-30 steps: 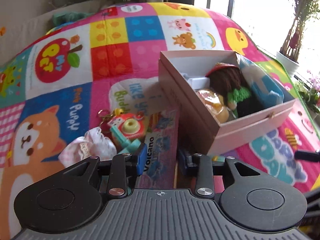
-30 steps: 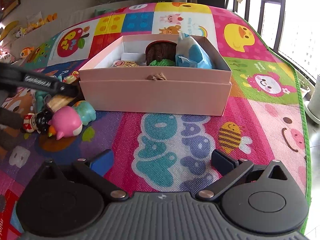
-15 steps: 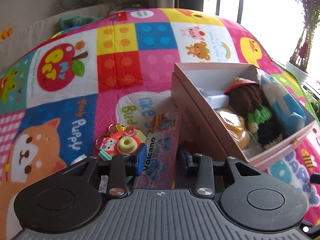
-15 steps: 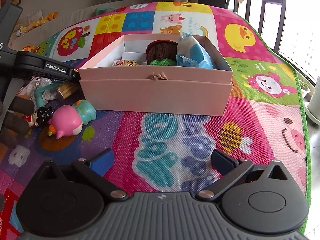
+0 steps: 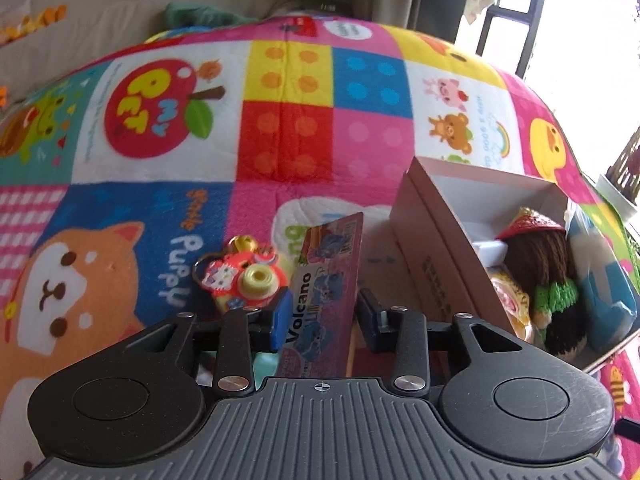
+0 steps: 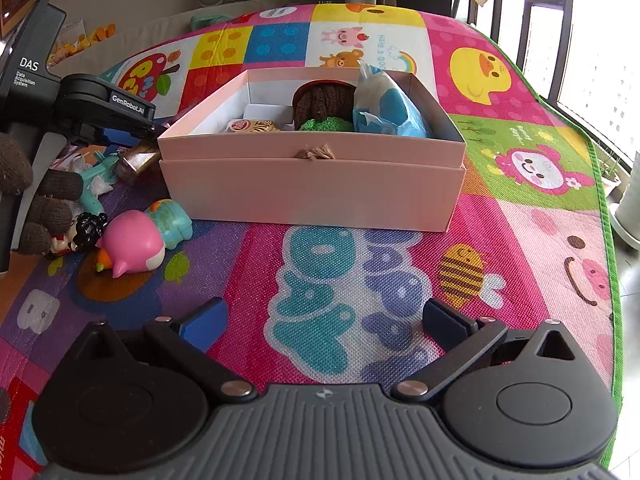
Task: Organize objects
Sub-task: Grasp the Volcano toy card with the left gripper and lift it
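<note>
Holding a flat card pack (image 5: 326,280) by its lower end, my left claw (image 5: 323,316) grips it left of the pink box (image 6: 312,184). It looks light and bendy. My right claw (image 6: 322,322) is wide open, empty.

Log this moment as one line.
left gripper: shut on Volcano box, raised beside pink box | right gripper: open, over mat | stage: carrying
</note>
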`<state>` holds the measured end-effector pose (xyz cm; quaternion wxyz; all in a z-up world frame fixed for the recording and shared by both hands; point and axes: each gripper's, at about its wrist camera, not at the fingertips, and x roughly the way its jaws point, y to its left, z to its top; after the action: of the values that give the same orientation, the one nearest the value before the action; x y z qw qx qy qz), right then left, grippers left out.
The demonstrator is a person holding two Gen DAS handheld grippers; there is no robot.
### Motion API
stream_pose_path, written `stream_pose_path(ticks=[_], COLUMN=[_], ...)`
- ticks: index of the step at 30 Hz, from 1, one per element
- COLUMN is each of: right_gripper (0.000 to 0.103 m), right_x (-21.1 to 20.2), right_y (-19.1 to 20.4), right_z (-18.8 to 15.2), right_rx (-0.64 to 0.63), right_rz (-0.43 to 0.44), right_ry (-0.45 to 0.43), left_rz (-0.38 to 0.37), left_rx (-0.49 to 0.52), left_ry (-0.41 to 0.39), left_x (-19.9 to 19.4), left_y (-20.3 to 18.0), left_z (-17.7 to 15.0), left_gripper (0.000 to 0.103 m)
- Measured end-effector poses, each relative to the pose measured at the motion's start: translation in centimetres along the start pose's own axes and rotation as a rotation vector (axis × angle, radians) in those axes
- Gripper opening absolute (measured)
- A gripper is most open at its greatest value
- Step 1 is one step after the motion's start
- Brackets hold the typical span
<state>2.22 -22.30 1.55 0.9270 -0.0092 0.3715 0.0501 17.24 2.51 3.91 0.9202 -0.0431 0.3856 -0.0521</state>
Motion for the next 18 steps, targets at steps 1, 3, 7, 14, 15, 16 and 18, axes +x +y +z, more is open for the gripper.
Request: stream_pose_path(ticks=[1,3,7,14,15,16,18], right_gripper=[0.103,0.103,0.103,0.103,0.103,0.103,0.103], right_x=[0.0,0.0,0.1,0.2,0.2,0.2,0.2], right_y=[0.0,0.0,0.1,0.0,-0.1,-0.2,-0.1], right_z=[0.0,0.0,0.0,0.0,0.0,0.0,0.1], right_rx=[0.0,-0.001,-0.002,-0.003,-0.002,-0.004,-0.009], right_rz=[0.0,0.001,0.004,0.008,0.011,0.014,0.015], right_ry=[0.0,0.0,0.0,0.003,0.006,0.008,0.01], left_rz=[0.002,0.011,0.025,-0.052,-0.072,-0.096,-0.145], left_rx=[0.013,0.024,0.023,0.039,0.039,0.04,0.039], left_ry=[0.015,0.063,0.036,-0.015,-0.026,-0.037,-0.059], left_x=[-0.1,0.5,1.3,-1.7,-2.7,-3.9,-6.5], left_y=[0.1,0.2,0.1,-0.6,-0.6,-0.8,-0.8], left_z=[-0.1,-0.3,-0.5,-1.4,-1.7,-2.1,-3.2], left_gripper=[0.049,0.055,0.053,0.049,0.049,0.049,0.049])
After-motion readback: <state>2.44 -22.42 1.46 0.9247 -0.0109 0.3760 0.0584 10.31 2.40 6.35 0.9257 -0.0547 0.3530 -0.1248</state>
